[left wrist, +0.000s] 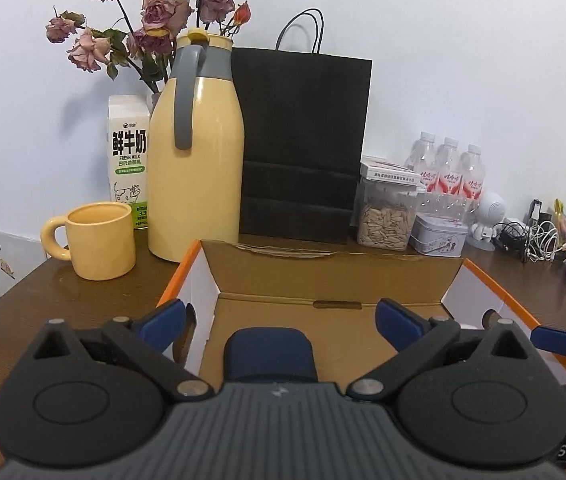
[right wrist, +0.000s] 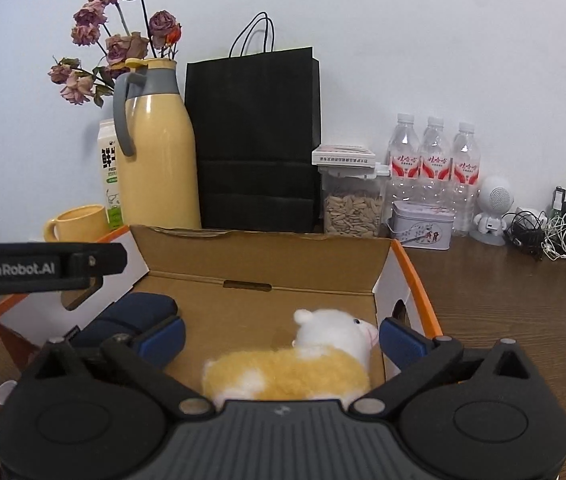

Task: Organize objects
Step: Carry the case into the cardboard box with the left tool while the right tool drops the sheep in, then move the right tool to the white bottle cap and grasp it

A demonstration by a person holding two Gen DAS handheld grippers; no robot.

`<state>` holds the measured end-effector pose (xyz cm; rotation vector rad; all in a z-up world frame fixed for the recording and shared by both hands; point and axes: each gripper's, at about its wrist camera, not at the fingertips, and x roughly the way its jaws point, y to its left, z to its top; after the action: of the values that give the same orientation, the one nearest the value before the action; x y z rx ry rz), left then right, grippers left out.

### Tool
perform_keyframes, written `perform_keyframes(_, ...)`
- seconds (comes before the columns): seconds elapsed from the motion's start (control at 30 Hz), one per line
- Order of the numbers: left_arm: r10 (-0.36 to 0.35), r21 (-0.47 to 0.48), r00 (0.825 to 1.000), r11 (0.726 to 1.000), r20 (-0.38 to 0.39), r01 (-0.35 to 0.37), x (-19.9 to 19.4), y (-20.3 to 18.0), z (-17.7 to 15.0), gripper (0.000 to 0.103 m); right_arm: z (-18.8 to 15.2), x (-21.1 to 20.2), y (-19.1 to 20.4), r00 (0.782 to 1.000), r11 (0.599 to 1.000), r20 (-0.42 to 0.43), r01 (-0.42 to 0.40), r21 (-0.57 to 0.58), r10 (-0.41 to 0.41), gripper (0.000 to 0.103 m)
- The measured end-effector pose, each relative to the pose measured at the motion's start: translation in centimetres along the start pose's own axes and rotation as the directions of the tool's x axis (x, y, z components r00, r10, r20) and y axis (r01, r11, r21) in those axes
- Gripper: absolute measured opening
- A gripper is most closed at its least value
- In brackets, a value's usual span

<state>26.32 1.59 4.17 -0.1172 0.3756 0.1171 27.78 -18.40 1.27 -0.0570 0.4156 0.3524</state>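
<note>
An open cardboard box with orange edges sits on the brown table. In the left wrist view a dark blue pouch lies on the box floor, and my left gripper stands open around it, its blue pads well clear of the pouch's sides. In the right wrist view a yellow and white plush toy lies in the same box, between the wide jaws of my open right gripper. The pouch rests left of the toy. The left gripper's body hangs over the box's left side.
Behind the box stand a yellow thermos jug, a yellow mug, a milk carton, dried roses and a black paper bag. To the right are a seed jar, a tin, three water bottles and tangled cables.
</note>
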Motion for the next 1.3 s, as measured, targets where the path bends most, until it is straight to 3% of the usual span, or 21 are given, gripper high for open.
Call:
perform_keyframes(0.37, -0.004, -0.014, 1.0, 1.0, 0.024, 0.004, -0.8, 0.1, 0.5, 0.103, 0.6, -1.0, -0.1, 0.999, 1.0, 0.039, 0.003, 0.006, -0.003, 0.103)
perform_keyframes(0.7, 0.002, -0.023, 0.997, 1.0, 0.073, 0.0, -3.8, 0.7, 2.2, 0.103, 2.3, -4.4, -0.1, 0.994, 1.0, 0.104, 0.017, -0.014, -0.015, 0.103)
perform_keyframes(1.0, 0.017, -0.034, 0.998, 0.999, 0.064, -0.015, -6.7, 2.3, 2.4, 0.103, 1.9, -8.2, -0.9, 0.993, 0.999, 0.115, 0.033, -0.023, -0.03, 0.103)
perform_keyframes(1.3, 0.051, -0.018, 0.999, 0.999, 0.018, -0.05, -9.0, 4.4, 0.7, 0.103, -0.5, -11.7, -3.0, 0.994, 0.997, 0.082, 0.068, -0.027, -0.066, 0.103)
